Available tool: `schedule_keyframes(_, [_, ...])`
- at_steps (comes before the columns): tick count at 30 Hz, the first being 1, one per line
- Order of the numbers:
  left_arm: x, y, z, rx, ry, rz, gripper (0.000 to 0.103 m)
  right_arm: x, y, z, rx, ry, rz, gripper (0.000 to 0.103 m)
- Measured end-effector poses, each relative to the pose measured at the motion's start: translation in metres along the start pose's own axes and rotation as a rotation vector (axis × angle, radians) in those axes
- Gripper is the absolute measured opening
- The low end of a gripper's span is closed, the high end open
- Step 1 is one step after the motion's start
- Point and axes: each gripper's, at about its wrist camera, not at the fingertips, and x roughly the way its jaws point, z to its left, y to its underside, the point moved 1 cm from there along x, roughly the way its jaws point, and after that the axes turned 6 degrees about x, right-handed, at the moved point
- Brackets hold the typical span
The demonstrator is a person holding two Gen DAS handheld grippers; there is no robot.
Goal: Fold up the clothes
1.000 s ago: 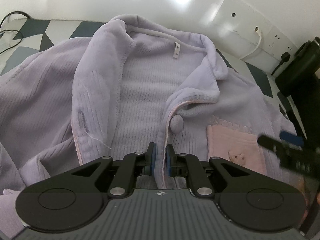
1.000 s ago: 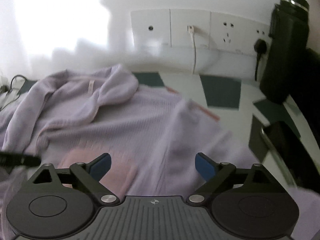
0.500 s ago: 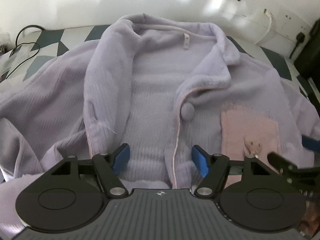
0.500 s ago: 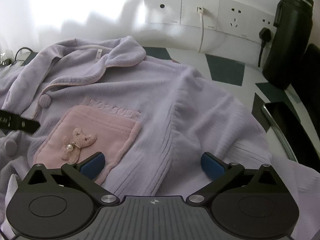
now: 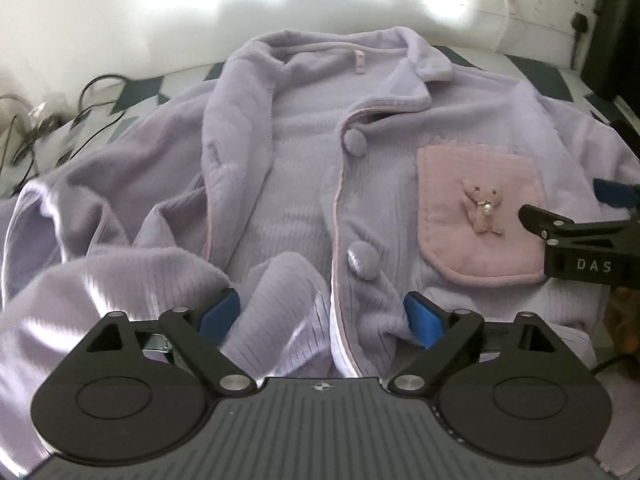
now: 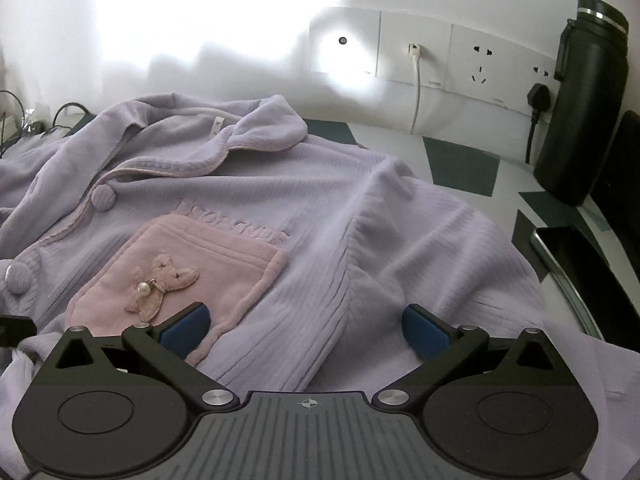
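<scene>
Right now my left gripper (image 5: 322, 316) is opening over the lilac pyjama top (image 5: 304, 184) — a loose ridge of its fabric lies between the pads, unpinched. My right gripper (image 6: 306, 326) stands wide apart just beside the pink pocket (image 6: 200, 264) — holding nothing.

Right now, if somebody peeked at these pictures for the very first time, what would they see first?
A big fluffy lilac pajama top lies spread out, front side up, filling the middle. On its chest is a pink pocket with a little bunny and pearl sewn on. At the back right, a tall black bottle stands by the wall sockets.
</scene>
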Motion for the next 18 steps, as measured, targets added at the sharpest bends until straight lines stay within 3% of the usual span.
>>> schedule_keyframes(5, [0.006,0.0052,0.0124,-0.118,0.025,0.014,0.102,0.0008,-0.0019,-0.0006,-0.008,-0.006,0.005,0.102])
schedule_keyframes(18, [0.007,0.0069,0.0092,-0.102,0.005,0.016,0.102,0.0013,-0.0015,-0.0019,-0.013,-0.011,0.003,0.102])
